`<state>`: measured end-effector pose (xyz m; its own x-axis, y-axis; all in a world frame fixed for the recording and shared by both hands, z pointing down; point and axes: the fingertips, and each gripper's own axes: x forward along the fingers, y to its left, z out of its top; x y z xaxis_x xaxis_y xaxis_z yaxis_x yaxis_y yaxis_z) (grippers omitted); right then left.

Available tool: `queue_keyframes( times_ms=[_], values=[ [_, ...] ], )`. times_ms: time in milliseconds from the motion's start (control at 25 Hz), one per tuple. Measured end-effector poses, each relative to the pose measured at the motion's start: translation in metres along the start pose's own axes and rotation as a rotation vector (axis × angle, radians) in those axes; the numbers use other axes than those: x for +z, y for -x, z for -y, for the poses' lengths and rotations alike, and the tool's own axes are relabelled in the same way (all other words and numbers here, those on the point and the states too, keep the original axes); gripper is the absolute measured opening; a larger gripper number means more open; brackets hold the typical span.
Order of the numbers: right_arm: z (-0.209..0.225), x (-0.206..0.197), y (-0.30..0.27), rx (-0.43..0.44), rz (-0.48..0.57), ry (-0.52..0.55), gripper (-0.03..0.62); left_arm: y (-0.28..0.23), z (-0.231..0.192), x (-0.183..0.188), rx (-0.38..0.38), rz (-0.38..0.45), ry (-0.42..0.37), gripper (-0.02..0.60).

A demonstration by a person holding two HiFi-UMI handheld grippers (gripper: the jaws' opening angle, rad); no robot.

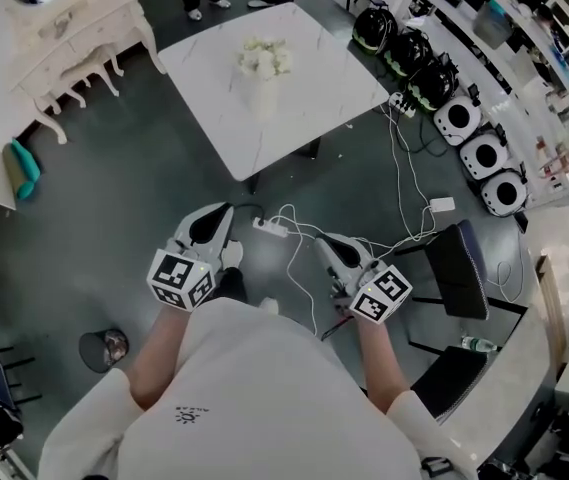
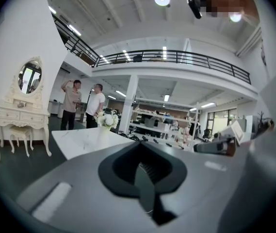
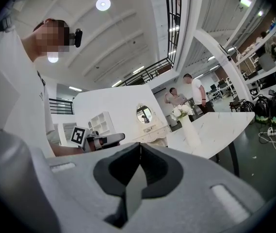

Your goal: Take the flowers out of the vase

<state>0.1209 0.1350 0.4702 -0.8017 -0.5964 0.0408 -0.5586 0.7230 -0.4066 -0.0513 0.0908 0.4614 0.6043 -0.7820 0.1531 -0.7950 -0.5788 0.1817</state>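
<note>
One white vase (image 1: 264, 96) stands near the middle of one white marble worktop (image 1: 329, 93). It holds one bunch of flowers (image 1: 265, 58): rounded white blooms with a little green, packed tight above the vase's mouth. The vase is at twelve o'clock from the two grippers, well apart from both.

The left gripper (image 1: 226, 211) has its jaws closed on nothing. The right gripper (image 1: 320, 241), at three o'clock of it, also has its jaws pressed together and empty. Each carries one cube (image 1: 179, 278) with black-and-white square markers. The small print on the person's shirt (image 1: 234, 398) is too small to read.

Two people (image 2: 71, 103) stand beyond the worktop. One power strip (image 1: 271, 226) lies on the floor (image 1: 144, 198) between the grippers.
</note>
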Motion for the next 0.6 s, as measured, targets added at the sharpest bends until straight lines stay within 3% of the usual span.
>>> queue_keyframes(
  times_ms=[600],
  values=[
    [0.056, 0.032, -0.085, -0.02, 0.019, 0.015, 0.0, -0.076, -0.083, 0.023, -0.051, -0.003, -0.008, -0.011]
  ],
)
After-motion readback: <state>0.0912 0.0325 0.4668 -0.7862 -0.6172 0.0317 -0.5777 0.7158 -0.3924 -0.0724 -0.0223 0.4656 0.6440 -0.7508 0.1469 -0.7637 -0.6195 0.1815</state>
